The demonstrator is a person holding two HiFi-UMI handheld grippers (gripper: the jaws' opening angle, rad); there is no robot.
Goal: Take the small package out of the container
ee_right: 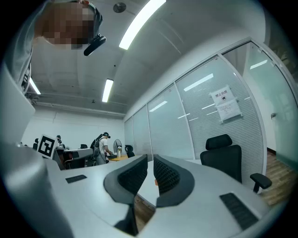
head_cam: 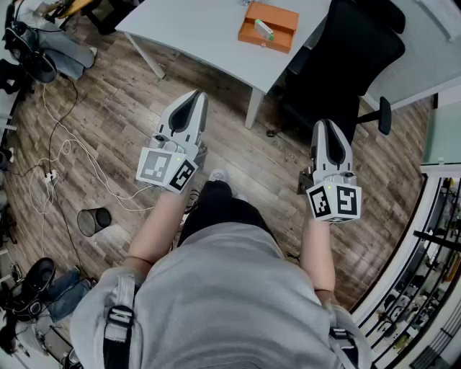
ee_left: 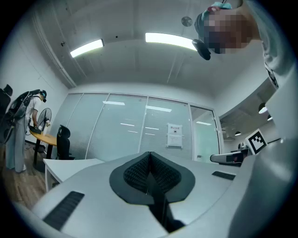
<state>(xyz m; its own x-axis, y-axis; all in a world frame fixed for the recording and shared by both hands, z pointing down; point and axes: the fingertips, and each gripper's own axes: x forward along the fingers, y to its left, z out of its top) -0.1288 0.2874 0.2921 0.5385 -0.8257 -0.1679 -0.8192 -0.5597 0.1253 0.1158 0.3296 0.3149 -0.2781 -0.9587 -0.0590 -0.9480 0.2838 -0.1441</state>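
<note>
An orange container (head_cam: 282,16) lies on the white table (head_cam: 194,29) at the top of the head view, with a small pale green and white package (head_cam: 263,29) inside it. Both grippers are held out over the wooden floor, well short of the table. My left gripper (head_cam: 196,97) (ee_left: 149,155) is shut, its dark pads meeting with nothing between them. My right gripper (head_cam: 328,124) (ee_right: 150,160) is shut too, with only a thin slit left between its pads, and it is empty. Through that slit a strip of the white table shows in the right gripper view.
A black office chair (head_cam: 346,58) (ee_right: 223,155) stands at the table's right end, just beyond my right gripper. Cables (head_cam: 65,151) and a black mesh bin (head_cam: 94,220) lie on the floor to the left. Glass partition walls (ee_left: 139,130) stand ahead.
</note>
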